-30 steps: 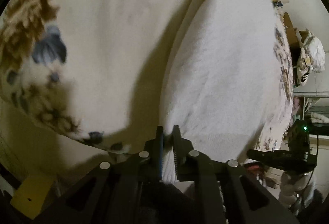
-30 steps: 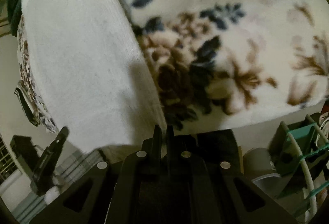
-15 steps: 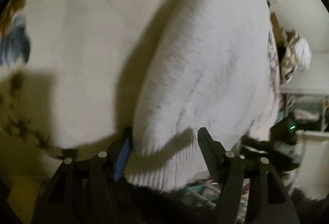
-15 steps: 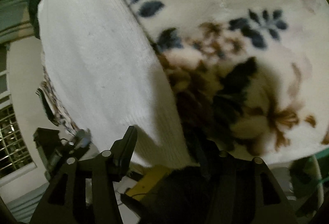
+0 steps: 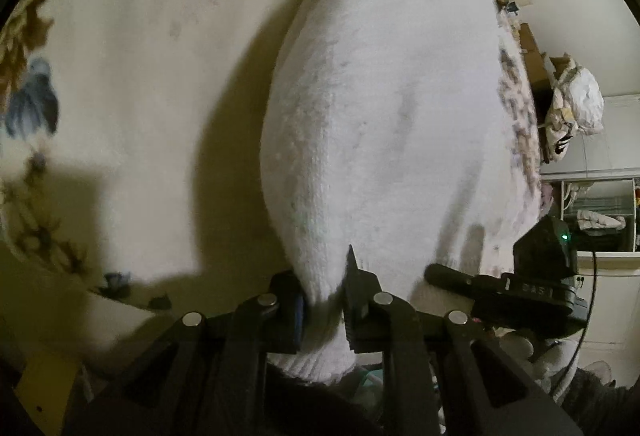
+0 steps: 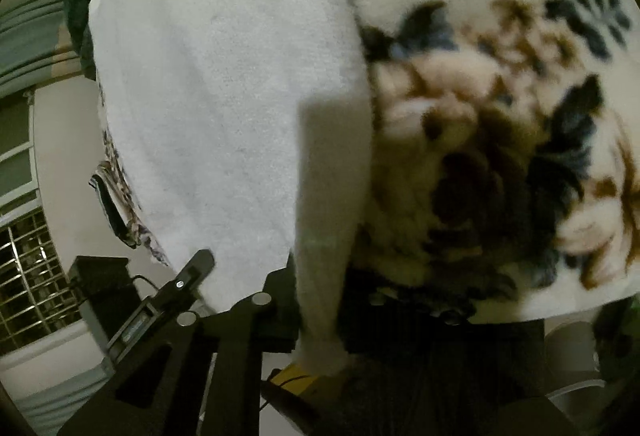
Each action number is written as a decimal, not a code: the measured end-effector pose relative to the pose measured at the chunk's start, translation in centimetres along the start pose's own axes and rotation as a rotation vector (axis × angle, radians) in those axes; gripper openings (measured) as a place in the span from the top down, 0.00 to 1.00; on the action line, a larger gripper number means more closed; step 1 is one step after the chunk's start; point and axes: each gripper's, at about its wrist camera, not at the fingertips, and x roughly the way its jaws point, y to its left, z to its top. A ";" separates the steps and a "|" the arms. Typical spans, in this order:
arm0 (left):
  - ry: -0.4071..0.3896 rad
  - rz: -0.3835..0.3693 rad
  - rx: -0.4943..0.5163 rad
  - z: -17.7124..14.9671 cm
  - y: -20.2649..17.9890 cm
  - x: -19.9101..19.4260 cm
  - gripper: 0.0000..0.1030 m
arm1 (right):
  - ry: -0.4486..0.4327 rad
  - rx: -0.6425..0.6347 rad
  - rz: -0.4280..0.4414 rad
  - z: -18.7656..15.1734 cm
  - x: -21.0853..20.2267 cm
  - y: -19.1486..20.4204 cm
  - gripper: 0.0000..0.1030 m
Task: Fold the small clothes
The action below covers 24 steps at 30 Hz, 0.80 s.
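Floral fleece blanket (image 5: pixel 132 84) filled most of both views, cream with brown and blue flowers, edge hanging down near the bottom of the frame. White knit garment (image 5: pixel 384 124) lay on the blanket, long and rounded, its near ribbed end hanging off the blanket edge toward the cameras. In the right wrist view the same garment (image 6: pixel 216 108) covered the left half, flower print (image 6: pixel 500 156) beside it on the right, blurred. Left gripper (image 5: pixel 325 296) had the fingers (image 5: pixel 357 284) pinching the garment's near end, cloth bunched between them and spilling out below. Right gripper (image 6: pixel 320 300) had a narrow strip of the garment running down between the fingers (image 6: pixel 280 292), gripped on the cloth; right finger mostly dark and hard to make out. Each view showed the other gripper at the garment's far corner. White bundled bag (image 5: pixel 576 108) sat in the background on the right. Barred window (image 6: pixel 28 264) at lower left.
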 end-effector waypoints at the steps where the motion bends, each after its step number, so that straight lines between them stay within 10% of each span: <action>1: -0.005 0.000 0.003 -0.1 -0.5 -0.6 0.88 | -0.002 0.003 0.012 -0.1 -0.2 0.3 0.87; 16: -0.183 -0.129 -0.081 5.8 -6.4 -10.1 0.89 | -0.055 -0.094 0.187 3.3 -12.7 8.1 0.87; 24: -0.296 -0.159 -0.075 13.8 -10.1 -9.9 0.89 | -0.147 -0.238 0.109 9.9 -17.7 15.3 0.87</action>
